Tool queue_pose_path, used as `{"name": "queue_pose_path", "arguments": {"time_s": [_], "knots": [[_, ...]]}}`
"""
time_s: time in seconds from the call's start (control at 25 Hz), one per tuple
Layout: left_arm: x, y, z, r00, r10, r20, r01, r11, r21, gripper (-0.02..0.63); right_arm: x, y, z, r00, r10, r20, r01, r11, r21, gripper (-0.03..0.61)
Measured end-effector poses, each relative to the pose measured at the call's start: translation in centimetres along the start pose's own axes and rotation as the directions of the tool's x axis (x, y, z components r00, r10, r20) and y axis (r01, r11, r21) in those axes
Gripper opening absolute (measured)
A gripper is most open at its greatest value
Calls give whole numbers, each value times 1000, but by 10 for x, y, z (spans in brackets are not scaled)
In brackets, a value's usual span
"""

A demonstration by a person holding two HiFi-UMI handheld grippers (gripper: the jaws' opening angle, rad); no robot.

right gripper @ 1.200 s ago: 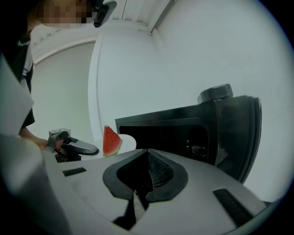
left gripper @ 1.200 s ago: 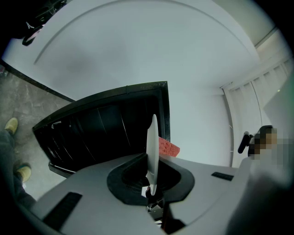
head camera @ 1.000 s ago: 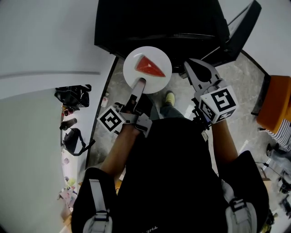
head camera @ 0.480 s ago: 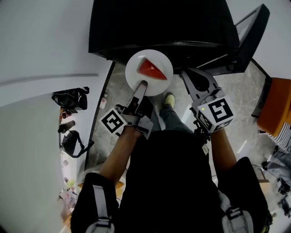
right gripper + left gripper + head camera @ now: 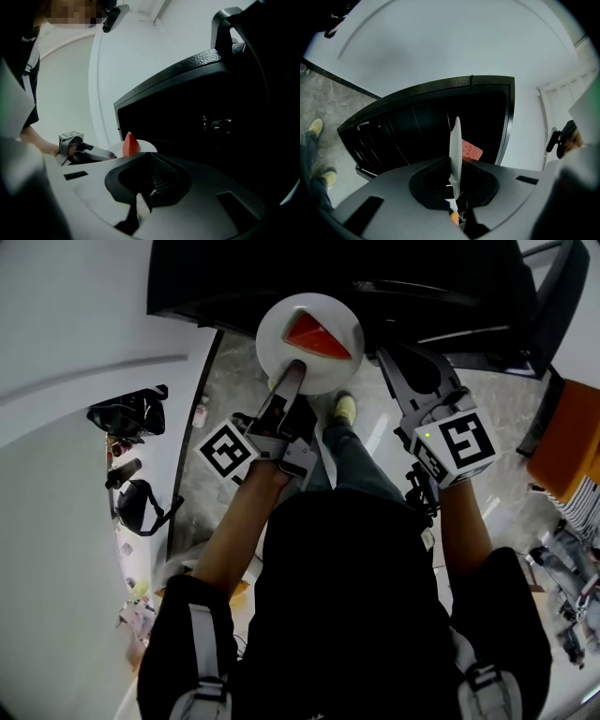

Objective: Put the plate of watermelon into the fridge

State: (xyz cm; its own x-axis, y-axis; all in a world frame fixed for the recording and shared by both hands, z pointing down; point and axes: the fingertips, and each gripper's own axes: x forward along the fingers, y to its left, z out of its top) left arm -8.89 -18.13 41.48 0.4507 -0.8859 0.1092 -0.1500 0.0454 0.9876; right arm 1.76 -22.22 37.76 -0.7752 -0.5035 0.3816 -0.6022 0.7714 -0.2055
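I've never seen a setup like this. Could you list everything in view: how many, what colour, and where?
Round white plate: one, white, held level at the fridge's opening.
Wedge-shaped red watermelon slice: one, red, lying on the plate.
Tall black fridge: one, black, straight ahead, door open.
Black bags: two, black, at the far left.
Orange seat: one, orange, at the far right.
Grey stone floor: one, grey, underfoot.
Yellow-green shoes: two, yellow-green, on the floor below the plate.
Left gripper: one, grey, shut on the plate's near rim.
Right gripper: one, grey, right of the plate, jaws apart, empty.
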Motion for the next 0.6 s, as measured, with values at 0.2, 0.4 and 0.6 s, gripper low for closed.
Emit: {"name": "queue_pose_path", "arguments": {"time_s": [0.2,0.4,0.6], "knots": [[2,0,0,1000,-26,-4,26,1000,-4,25,-2,2,-3,1000,-12,-14,12,1000,-8,9],[3,7,-3,999,-22,-23,22,999,-25,25,-2,3,-4,999,-32,-25,32,999,-15,9],[4,9,-6,999,-30,-41,29,999,-35,25,-9,8,-1,998,-51,-46,50,999,-14,9]]}}
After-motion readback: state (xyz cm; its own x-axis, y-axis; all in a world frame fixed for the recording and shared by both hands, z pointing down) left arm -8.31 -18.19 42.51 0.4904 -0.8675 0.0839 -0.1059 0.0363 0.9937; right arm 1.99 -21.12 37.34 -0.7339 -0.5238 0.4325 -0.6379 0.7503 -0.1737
